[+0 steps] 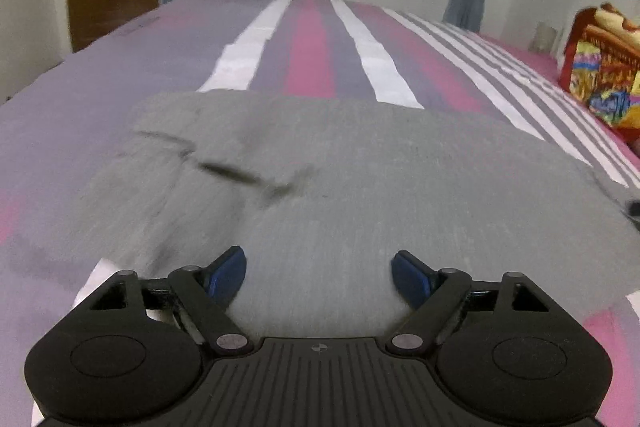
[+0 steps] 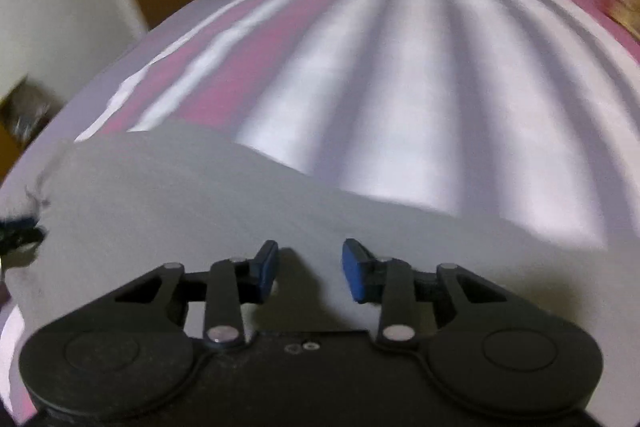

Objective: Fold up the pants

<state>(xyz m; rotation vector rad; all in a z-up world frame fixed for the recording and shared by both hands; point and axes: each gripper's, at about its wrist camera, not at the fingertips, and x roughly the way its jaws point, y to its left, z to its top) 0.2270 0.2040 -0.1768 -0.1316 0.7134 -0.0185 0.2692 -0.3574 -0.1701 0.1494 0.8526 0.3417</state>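
1. Grey cloth, the pants (image 1: pixel 360 179), lies flat on the striped bed sheet (image 1: pixel 308 55) and fills the near part of both views; it begins right under each gripper and spreads away toward the far side.
2. Its long axis seems to run left to right across the bed, so the near edge is the one that the coming fold depends on. This edge lies below the fingers and I cannot see it in either view.
3. Left gripper (image 1: pixel 318 277) has its jaws wide apart, with nothing between the blue pads (image 1: pixel 226 277); it hovers low over the left part of the cloth, near a creased fold (image 1: pixel 240 175).
4. Right gripper (image 2: pixel 310 269) is also open, but narrower, and empty, above the right part of the pants (image 2: pixel 200 195).
5. Both grippers look equally near to the cloth.
6. Right view is much blurred; waistband and leg ends cannot be made out, and whether the fingers touch the fabric I cannot tell.
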